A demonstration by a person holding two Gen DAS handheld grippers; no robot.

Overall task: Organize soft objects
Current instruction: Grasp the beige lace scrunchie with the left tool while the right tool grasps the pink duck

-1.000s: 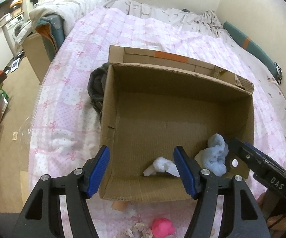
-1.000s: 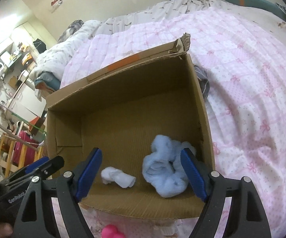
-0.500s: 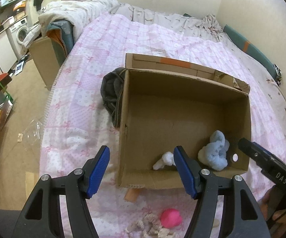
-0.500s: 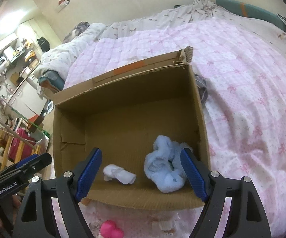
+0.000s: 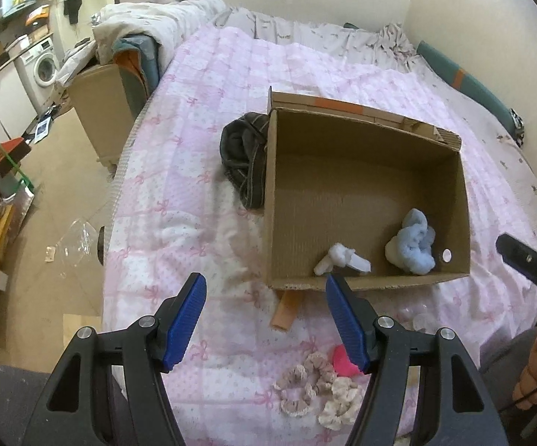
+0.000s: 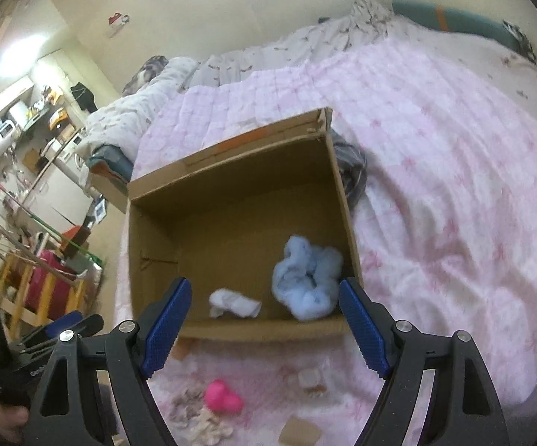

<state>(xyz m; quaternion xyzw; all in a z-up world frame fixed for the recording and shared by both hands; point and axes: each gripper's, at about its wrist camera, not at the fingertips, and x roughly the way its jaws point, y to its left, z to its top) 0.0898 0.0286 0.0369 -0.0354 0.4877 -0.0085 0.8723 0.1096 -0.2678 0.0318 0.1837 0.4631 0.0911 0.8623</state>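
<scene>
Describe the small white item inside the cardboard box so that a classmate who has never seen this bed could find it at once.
On the pink quilt stands an open cardboard box. Two soft things lie on its floor by the near wall. The white bundle is the smaller, paler one, lying apart from the fluffy light-blue cloth.

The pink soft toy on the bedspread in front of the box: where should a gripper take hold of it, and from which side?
Probably from above, across its rounded body. The pink toy lies low on the bedspread beside the scrunchies, just short of the cardboard box. Both grippers are open and empty; the left gripper looks closer.
</scene>
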